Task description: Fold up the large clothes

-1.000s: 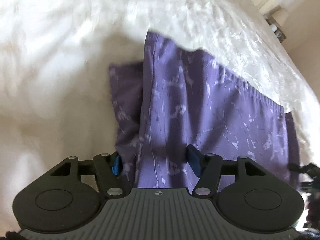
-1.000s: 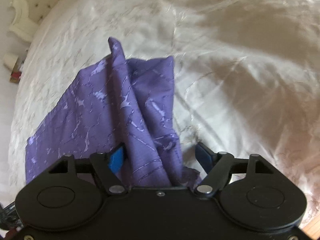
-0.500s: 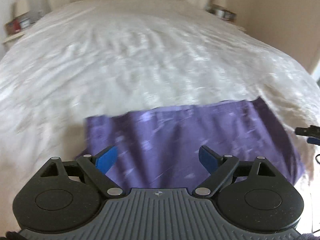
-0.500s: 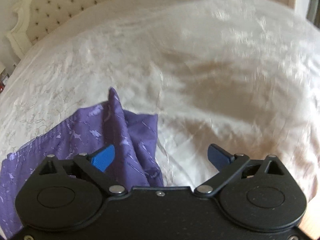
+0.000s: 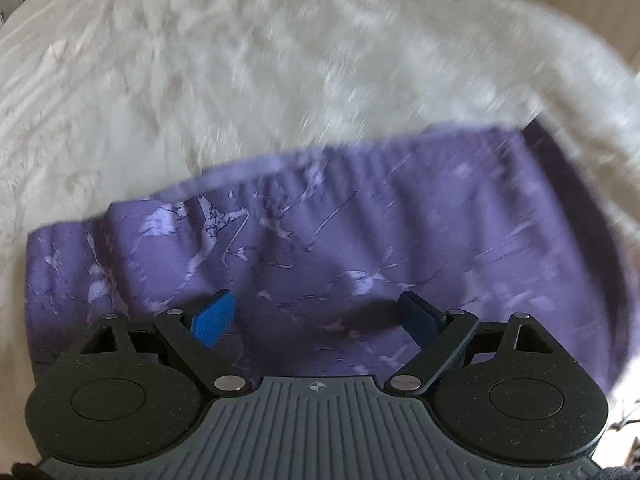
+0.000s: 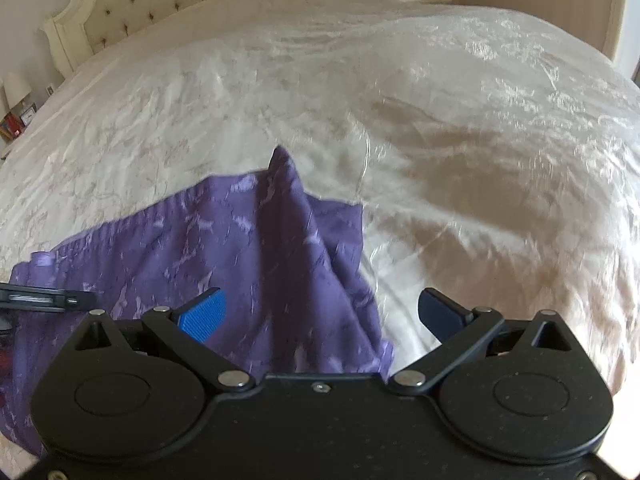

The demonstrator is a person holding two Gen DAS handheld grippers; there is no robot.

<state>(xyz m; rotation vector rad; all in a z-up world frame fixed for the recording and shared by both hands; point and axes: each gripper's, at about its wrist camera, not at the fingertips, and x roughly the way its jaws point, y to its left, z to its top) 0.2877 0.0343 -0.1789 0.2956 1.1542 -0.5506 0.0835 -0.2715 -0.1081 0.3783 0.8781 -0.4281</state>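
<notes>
Fingers of both my left gripper (image 5: 316, 314) and right gripper (image 6: 322, 310) stand wide apart, clamped on nothing. Beneath them, the purple garment (image 5: 360, 240) lies on the cream bedspread (image 6: 400, 100), one fold ridged up.

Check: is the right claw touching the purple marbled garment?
Apart. Right wrist view: right claw open, both pads bare, purple marbled garment lying on the bedspread below.

One purple marbled fabric garment (image 5: 340, 248) lies on one cream satin bedspread (image 6: 400, 100). One tufted cream headboard (image 6: 168, 0) stands behind, with perhaps one small white bedside lamp (image 6: 16, 88).
</notes>
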